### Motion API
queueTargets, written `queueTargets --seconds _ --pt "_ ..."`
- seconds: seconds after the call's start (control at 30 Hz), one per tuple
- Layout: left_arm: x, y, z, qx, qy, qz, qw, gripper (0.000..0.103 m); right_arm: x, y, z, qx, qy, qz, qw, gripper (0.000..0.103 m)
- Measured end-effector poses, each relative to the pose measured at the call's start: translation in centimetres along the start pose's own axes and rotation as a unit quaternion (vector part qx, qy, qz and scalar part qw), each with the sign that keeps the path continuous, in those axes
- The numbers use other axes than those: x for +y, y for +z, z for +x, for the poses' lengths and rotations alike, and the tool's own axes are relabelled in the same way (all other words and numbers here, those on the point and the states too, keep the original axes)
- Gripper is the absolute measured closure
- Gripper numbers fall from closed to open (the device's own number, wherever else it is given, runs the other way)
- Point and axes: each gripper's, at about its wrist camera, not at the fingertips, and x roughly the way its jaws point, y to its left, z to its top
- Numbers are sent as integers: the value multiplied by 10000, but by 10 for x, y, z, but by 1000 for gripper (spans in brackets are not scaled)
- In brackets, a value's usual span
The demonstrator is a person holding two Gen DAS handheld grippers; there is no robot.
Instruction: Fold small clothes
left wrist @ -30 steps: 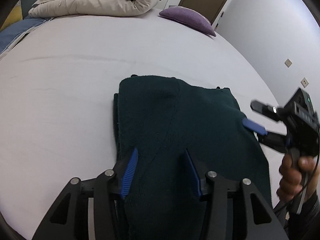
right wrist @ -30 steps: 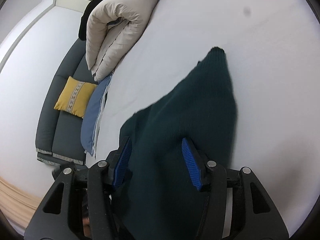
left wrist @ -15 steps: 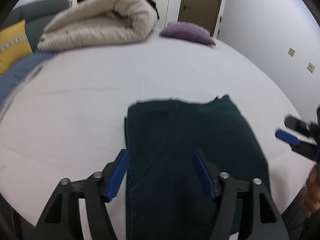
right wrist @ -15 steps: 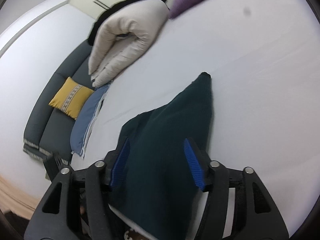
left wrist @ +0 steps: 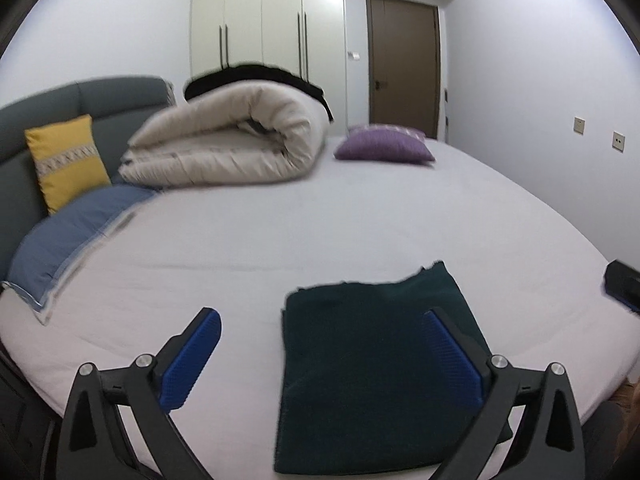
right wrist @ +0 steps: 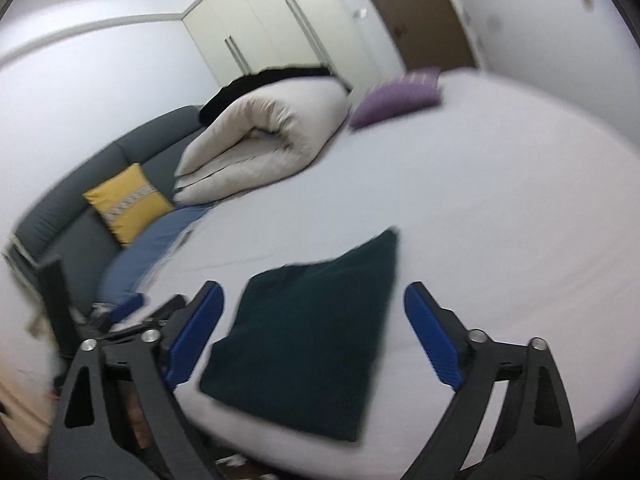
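White bed (left wrist: 360,220) w/ folded sweater (left wrist: 372,380)

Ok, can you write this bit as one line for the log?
step: fold done, let go | sweater: folded, flat on bed | left hand-held gripper: open, empty | right hand-held gripper: open, empty

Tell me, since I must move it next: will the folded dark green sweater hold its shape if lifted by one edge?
Probably not: the sweater looks like soft knit, so it would droop and unfold. Its layers lie loose on the bed, so a push would likely bunch them.
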Motion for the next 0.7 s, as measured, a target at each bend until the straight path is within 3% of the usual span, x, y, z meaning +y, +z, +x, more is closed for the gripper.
queueTargets --seconds 0.03,0.17,0.3,0.4,0.53,0.7 --pt "0 0 -5 -86 96 16 9999 0 7 0 -9 -169 -188 -138 9996 0" --pt "7 -2 -28 -501 280 -95 9983 0 29 -6 -35 -630 -586 -537 9948 0" --pt "21 0 -31 -220 43 -317 9992 0 45 -10 -50 -835 -763 -844 9900 0" --pt "21 0 -31 -74 -1 -45 10000 0 57 -11 -60 -864 -841 -1070 9869 0" --pt "19 -4 -33 -170 518 107 9985 0 73 -18 -67 -844 -1096 -1489 9791 0" --pt "23 -13 -19 324 455 -144 9983 0 70 -21 -59 -412 -1004 -1111 9879 0"
